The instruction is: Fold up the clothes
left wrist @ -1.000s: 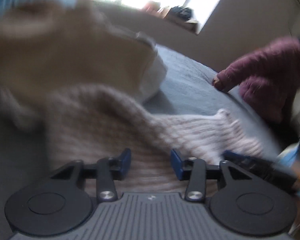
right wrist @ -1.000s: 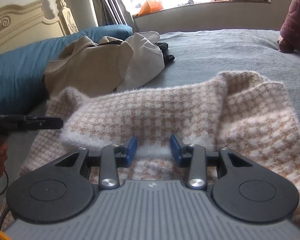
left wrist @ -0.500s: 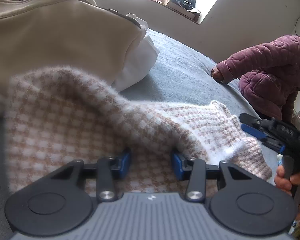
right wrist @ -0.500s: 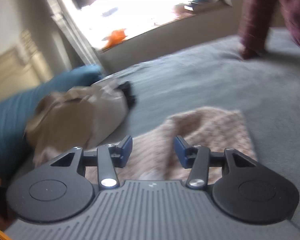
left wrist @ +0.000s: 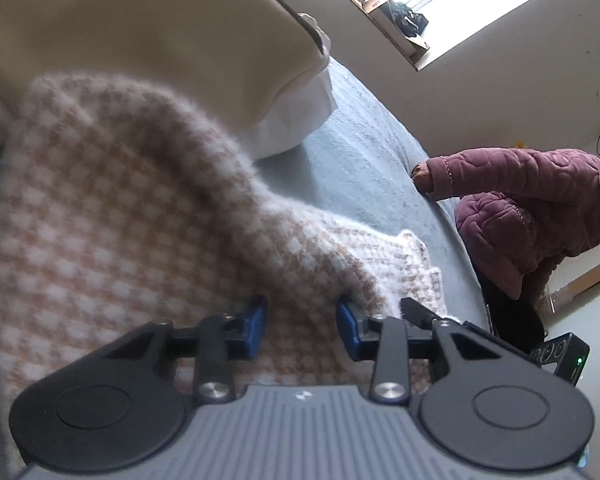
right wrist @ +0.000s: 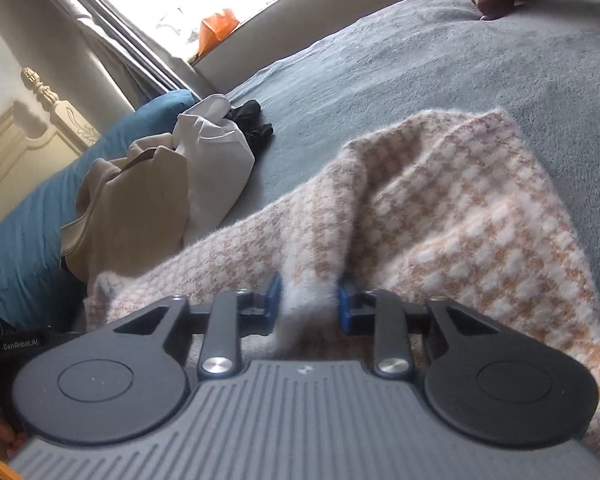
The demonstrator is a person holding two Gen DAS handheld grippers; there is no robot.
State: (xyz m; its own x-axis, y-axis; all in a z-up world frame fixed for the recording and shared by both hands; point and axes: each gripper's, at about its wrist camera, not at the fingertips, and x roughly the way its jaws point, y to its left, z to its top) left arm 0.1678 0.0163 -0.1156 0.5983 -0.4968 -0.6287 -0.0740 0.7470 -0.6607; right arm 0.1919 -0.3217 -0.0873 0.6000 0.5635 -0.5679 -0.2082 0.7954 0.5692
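Grey-blanketed bed [right wrist: 440, 60] is carrying the checked sweater [right wrist: 460, 208] w/ beige & white clothes [right wrist: 172, 192], black item [right wrist: 252, 120] & blue pillow [right wrist: 24, 240] lying near the headboard.

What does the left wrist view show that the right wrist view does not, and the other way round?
Only the left wrist view: a person's whole upper body in a purple quilted jacket bent beside the bed, and the floor behind.

Only the right wrist view: the blue pillow, the carved headboard, the curtain and a black garment.

Both: the checked fuzzy sweater on the grey blanket, the beige garment with a white one beside it, and each gripper, left gripper and right gripper, with jaws closing and sweater fabric between them.
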